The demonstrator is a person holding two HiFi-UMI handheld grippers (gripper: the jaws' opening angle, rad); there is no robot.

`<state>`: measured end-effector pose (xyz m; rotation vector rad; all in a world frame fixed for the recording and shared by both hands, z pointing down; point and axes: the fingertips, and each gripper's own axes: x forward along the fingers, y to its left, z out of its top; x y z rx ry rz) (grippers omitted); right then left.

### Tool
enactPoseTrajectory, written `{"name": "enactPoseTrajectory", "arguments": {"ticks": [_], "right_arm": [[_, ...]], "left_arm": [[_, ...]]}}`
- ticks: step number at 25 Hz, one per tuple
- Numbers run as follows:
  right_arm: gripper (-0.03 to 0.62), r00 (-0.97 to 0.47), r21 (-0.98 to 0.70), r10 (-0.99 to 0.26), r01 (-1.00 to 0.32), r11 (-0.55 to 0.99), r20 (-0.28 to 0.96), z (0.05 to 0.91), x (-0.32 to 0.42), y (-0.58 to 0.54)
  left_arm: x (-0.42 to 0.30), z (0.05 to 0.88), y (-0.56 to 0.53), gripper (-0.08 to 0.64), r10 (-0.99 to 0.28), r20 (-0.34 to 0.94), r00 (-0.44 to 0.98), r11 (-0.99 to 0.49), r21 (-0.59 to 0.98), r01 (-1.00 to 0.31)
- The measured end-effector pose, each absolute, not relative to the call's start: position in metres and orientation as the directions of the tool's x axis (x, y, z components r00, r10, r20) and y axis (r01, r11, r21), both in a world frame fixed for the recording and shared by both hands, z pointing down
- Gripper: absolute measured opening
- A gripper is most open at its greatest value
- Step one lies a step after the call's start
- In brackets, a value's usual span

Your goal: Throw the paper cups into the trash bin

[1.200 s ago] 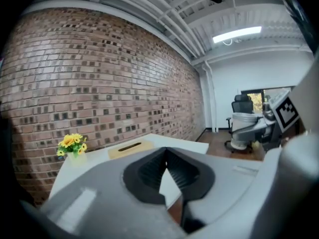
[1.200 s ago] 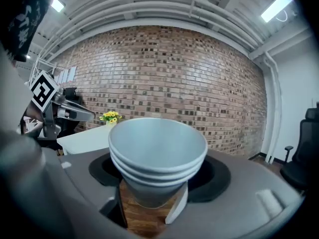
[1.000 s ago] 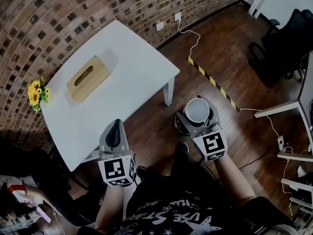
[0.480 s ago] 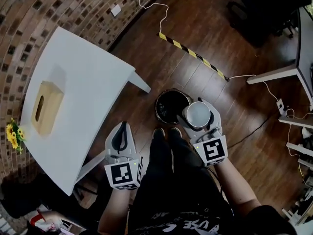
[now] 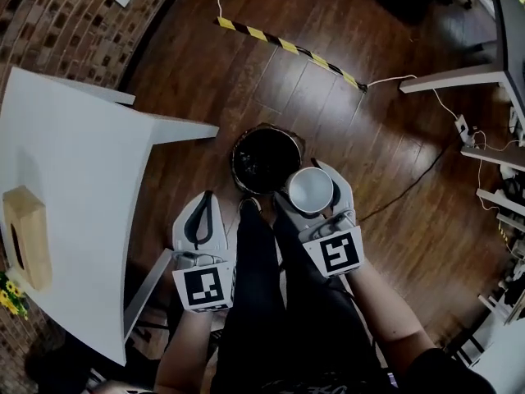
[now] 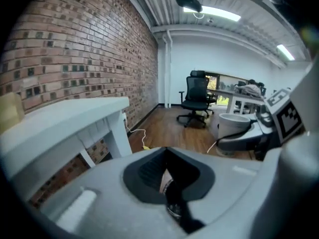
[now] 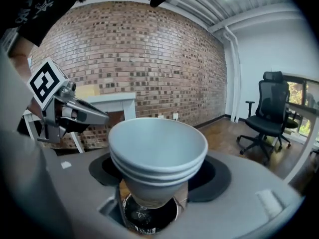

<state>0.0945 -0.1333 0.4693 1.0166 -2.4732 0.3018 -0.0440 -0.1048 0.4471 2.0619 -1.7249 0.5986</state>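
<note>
1. Head view: the right gripper (image 5: 314,187) grips a stack of white paper cups (image 5: 310,192), mouth up, at frame centre. The stack overlaps the lower right rim of the round black trash bin (image 5: 246,142) standing on the dark wooden floor (image 5: 328,80).
2. In the right gripper view, the jaws stand wide and press on the stack's lower sides; three nested rims show.
3. The left gripper (image 5: 203,205), lower left of centre, has its jaws together with nothing between them.
4. A white bench (image 5: 74,179) fills the left side, carrying a tan wooden tissue box (image 5: 25,236) near the frame's left edge.
</note>
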Motion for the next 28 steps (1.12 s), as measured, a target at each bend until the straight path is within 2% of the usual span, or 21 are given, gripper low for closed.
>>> {"name": "enactPoseTrajectory", "arguments": {"ticks": [12, 17, 22, 28], "right_arm": [[0.348, -0.611, -0.077, -0.480, -0.663, 0.744, 0.629, 0.639, 0.081, -0.126], [0.348, -0.629, -0.202, -0.382, -0.658, 0.725, 0.677, 0.701, 0.069, -0.108], [0.350, -0.553, -0.176, -0.343, -0.682, 0.710, 0.759, 0.749, 0.077, -0.105], [0.350, -0.594, -0.260, -0.329, -0.693, 0.672, 0.734, 0.766, 0.078, -0.105]], "left_arm": [[-0.014, 0.609, -0.108, 0.005, -0.718, 0.659, 0.226, -0.216, 0.098, -0.971], [-0.014, 0.666, -0.105, 0.005, -0.675, 0.687, 0.267, -0.271, 0.105, -0.957], [-0.005, 0.714, -0.093, 0.005, -0.602, 0.746, 0.283, -0.286, 0.129, -0.949], [-0.010, 0.732, -0.086, 0.005, -0.600, 0.767, 0.230, -0.289, 0.061, -0.955]]}}
